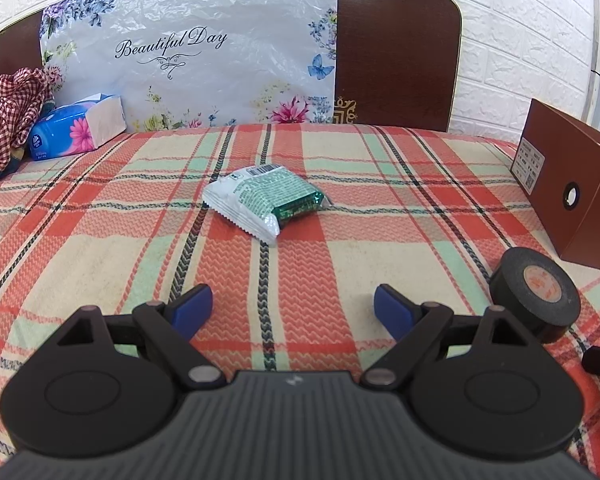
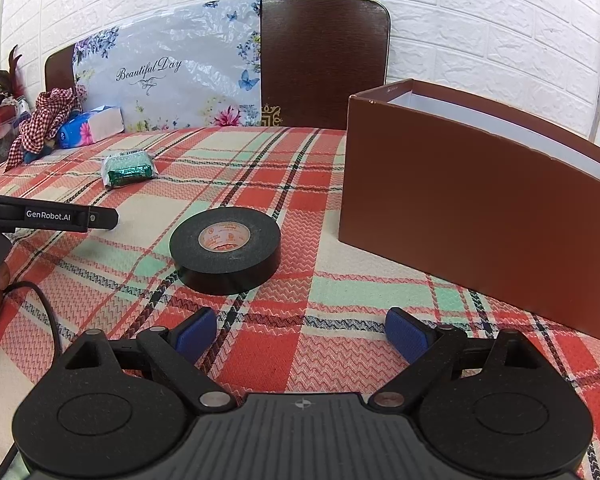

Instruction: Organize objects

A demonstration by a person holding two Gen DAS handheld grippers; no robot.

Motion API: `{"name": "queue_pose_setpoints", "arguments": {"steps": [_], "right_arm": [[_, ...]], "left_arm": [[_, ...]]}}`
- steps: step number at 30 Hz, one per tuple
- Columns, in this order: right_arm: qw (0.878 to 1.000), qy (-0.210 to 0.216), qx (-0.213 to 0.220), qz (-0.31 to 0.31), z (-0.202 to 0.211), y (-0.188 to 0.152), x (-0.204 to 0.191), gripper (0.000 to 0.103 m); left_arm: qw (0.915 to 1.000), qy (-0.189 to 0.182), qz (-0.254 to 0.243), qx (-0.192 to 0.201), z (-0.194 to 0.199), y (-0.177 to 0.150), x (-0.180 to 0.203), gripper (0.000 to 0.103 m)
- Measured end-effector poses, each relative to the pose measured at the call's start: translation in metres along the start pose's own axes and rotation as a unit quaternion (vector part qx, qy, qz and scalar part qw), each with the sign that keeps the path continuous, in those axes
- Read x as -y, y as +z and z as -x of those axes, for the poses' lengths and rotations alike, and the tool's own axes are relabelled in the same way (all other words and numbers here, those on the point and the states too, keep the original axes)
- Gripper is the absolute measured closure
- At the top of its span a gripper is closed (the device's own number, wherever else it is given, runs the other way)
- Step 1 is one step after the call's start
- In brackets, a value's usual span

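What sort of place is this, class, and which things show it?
Probably a room in a home: a plaid cloth covers the surface, a tissue pack and bunched checked fabric sit at the back, and a white brick-pattern wall stands behind.

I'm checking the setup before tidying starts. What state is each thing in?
left gripper: open, empty
right gripper: open, empty
tape roll: lying flat on the cloth, untouched
green packet: sealed, lying on the cloth
brown box: lid off, upright
tissue pack: opened
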State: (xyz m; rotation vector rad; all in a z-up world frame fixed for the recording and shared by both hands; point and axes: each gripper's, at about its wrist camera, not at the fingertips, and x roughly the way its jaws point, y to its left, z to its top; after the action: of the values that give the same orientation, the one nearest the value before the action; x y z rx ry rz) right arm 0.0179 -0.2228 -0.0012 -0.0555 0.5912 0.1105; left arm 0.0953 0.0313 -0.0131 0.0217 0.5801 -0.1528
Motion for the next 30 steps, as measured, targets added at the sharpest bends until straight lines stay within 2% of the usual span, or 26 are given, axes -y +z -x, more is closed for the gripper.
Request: {"name": "queue_pose_setpoints", "arguments": {"steps": [5,12,20,26,30], "right_arm": [[1.000,-0.014,-0.005,0.006,0.001,-0.001,-0.003,0.011],[1.000,-0.012,-0.009,0.003,0.001,0.000,-0.002,0.010],[1.000,0.004,-0.009,-0.008,0.001,-0.001,0.001,0.007],[1.000,0.013,-0.009,-0.009,-0.001,0.000,0.001,0.005],[1.000,0.018,-0.009,-0.010,-0.002,0.000,0.002,0.005]], "left_arm": [[0.9999,-0.003,-0.014,-0.009,0.004,-0.002,0.007,0.013],[0.9991,-0.035,-0.014,-0.020,0.017,-0.009,0.023,0.010],[0.9942,-0.089,0.038,-0.045,0.017,-0.001,0.031,0.010],[0.9839,-0.138,0.089,-0.071,0.014,0.010,0.030,0.010],[0.9812,-0.151,0.094,-0.075,0.014,0.017,0.036,0.010]]}}
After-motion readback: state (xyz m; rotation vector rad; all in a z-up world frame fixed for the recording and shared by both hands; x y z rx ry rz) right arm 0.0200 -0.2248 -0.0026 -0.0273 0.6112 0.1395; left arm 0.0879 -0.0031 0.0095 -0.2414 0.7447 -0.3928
